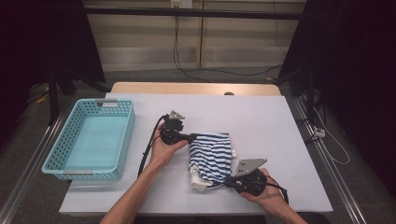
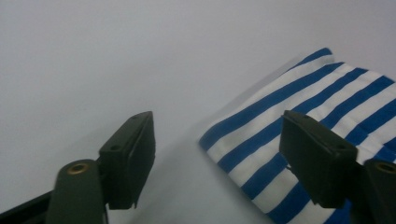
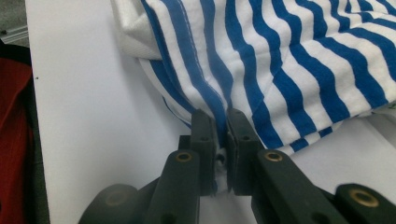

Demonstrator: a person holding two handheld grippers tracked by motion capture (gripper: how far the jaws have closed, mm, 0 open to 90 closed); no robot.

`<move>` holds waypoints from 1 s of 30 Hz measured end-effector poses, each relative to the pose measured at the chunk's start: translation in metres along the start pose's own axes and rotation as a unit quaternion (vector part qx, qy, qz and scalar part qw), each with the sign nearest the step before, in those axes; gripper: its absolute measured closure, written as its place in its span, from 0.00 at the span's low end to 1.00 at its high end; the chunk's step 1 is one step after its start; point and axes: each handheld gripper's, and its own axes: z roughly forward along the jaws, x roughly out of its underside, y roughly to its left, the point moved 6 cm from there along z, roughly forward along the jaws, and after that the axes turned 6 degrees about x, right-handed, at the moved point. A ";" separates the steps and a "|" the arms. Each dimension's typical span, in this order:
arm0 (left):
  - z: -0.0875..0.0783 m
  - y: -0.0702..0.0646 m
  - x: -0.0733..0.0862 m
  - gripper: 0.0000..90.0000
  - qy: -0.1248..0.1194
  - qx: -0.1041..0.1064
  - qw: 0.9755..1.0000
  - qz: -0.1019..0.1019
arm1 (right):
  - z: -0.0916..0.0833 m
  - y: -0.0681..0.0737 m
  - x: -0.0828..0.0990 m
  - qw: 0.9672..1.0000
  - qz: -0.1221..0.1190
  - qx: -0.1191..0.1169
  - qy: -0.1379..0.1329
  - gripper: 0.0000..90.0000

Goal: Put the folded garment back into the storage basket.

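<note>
On smooth white table [image 1: 261, 116]; soft, folded blue-striped cloth [image 1: 211, 156].

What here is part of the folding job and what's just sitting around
In the job: striped garment; right gripper, shut on its near edge; left gripper, jaws apart at its far corner; white table.

Lying about: turquoise basket, off to the left; cables on the floor beyond the table.

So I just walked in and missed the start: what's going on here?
A person is handling a striped cloth on a white table with two hand-held grippers. The right gripper is shut on the cloth's near edge. The left gripper is open at the cloth's far corner, not gripping it. A blue basket sits to the left.
</note>
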 end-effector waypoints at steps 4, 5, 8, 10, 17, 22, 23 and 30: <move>0.005 0.000 0.003 0.51 0.004 -0.002 1.000 -0.007 | 0.000 -0.001 0.000 1.000 -0.006 0.002 0.001 0.93; 0.009 -0.001 0.004 0.55 0.001 0.001 1.000 -0.004 | 0.000 -0.001 0.000 1.000 -0.006 0.002 0.001 0.93; 0.014 -0.001 0.006 0.61 0.010 0.013 1.000 -0.006 | 0.000 -0.002 0.001 1.000 -0.005 0.002 0.001 0.93; 0.017 -0.003 0.008 0.62 0.011 0.009 1.000 -0.003 | 0.001 -0.002 0.001 1.000 -0.005 0.004 0.002 0.93; 0.017 -0.007 0.011 0.68 0.031 0.004 0.999 0.022 | 0.000 -0.002 0.001 1.000 -0.006 0.003 0.000 0.93; 0.016 -0.007 0.012 0.71 0.030 0.007 0.999 0.024 | 0.000 -0.001 0.001 1.000 -0.009 0.008 0.002 0.93; 0.016 -0.007 0.012 0.73 0.027 0.013 0.999 0.018 | 0.000 -0.001 0.001 1.000 -0.010 0.007 0.001 0.93; 0.018 -0.010 0.012 0.89 0.025 0.029 0.999 0.010 | -0.001 -0.001 0.001 1.000 -0.009 0.003 -0.001 0.92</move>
